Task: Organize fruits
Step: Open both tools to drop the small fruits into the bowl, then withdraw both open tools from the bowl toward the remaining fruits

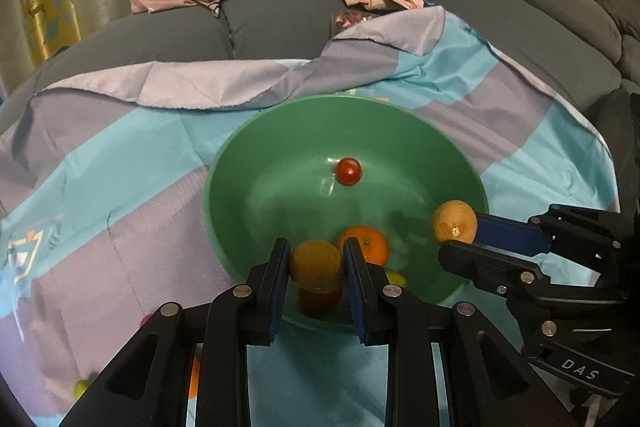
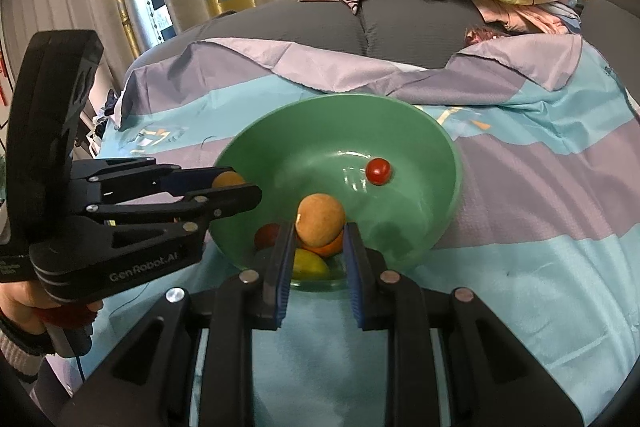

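Your left gripper [image 1: 316, 265] tilts down over the near rim of the green bowl [image 1: 248, 163], clamped on one orange fruit [image 1: 315, 264]. To its right, your right gripper [image 2: 316, 227] angles down likewise, pinching a second orange [image 2: 320, 219]. Ahead of both: one cherry tomato [image 1: 348, 171]. Below them: one orange [image 1: 370, 243], one red fruit [image 2: 267, 235], one yellow-green fruit [image 2: 310, 263].

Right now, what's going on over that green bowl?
A person holds a gripper in each hand over the green bowl on the striped cloth. The left gripper is shut on an orange fruit, and the right gripper is shut on a tan one. Neither is released yet. A small tomato, an orange and a few other fruits already lie inside.
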The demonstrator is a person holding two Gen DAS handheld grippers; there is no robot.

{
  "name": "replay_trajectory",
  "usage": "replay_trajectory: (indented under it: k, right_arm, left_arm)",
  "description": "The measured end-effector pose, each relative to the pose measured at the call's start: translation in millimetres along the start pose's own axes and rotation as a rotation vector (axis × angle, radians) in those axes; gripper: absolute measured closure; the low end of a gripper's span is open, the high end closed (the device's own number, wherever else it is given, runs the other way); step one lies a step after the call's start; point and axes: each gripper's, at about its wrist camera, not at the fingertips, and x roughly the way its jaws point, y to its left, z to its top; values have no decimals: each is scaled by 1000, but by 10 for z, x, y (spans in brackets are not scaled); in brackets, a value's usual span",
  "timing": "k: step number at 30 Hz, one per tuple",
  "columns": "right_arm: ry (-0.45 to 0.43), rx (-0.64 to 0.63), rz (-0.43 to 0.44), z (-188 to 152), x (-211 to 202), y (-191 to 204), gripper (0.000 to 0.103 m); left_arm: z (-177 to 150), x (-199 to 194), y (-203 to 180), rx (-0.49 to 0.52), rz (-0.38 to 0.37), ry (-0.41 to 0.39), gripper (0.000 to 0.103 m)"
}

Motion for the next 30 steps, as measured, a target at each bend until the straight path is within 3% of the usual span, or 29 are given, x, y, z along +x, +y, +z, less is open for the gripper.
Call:
replay_trajectory:
  k: [9, 14, 18, 23, 30]
  right_arm:
    - [6, 8, -10, 4, 19, -10, 76]
    - [0, 23, -7, -1, -32, -6, 68]
    - [-19, 30, -12, -3, -136, 20, 55]
    - [-43, 23, -3, -28, -314, 114, 49]
    - [-61, 32, 30, -135, -541, 219, 47]
  left_arm:
    - [-21, 63, -7, 1, 15, 14, 76]
    - [-39, -3, -12, -6, 18, -4, 76]
    - [-49, -133, -17, -10, 23, -32, 76]
    - [-100, -332, -12, -22, 37, -62, 63]
    - [-319, -754, 175, -83, 20, -135, 62]
